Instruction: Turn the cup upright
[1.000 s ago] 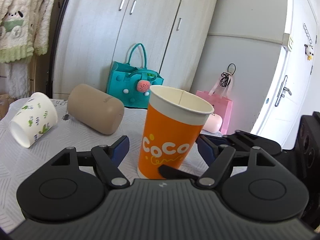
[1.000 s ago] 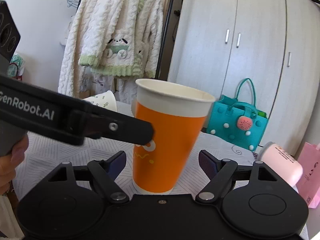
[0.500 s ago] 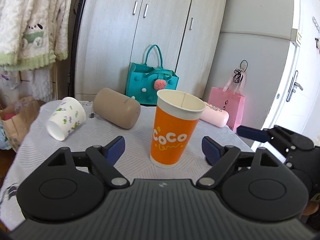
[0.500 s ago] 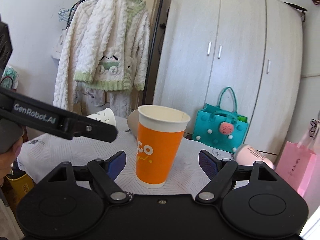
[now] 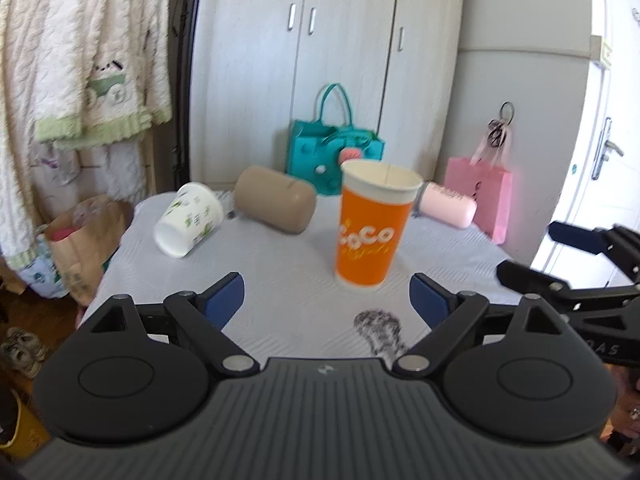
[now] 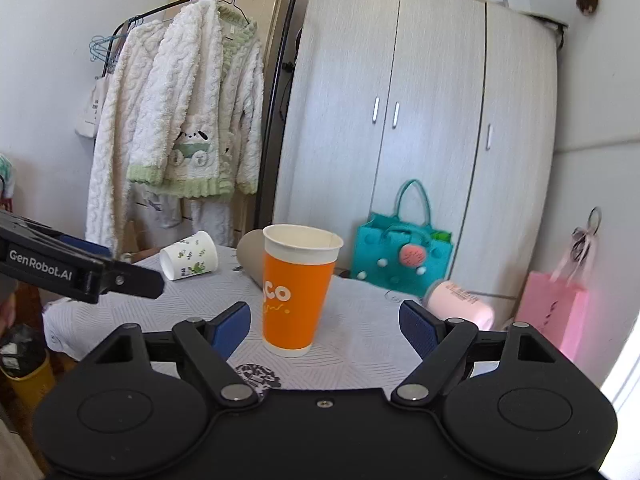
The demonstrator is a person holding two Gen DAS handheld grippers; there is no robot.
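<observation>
— Where is the orange paper cup?

— Upright on the white tablecloth, mouth up, ahead of both tools and untouched.

— The grippers?

— Left gripper and right gripper both gape wide, holding nothing.

— Around it?

— A leaf-print cup, tan tumbler and pink tumbler lie on their sides behind.

Orange paper cup seen matt, white-lined; at 10 o'clock, tan tumbler smooth matt plastic. Tablecloth woven, ribbed. Cardigan fluffy knit. Wardrobe wood-grain laminate.
</observation>
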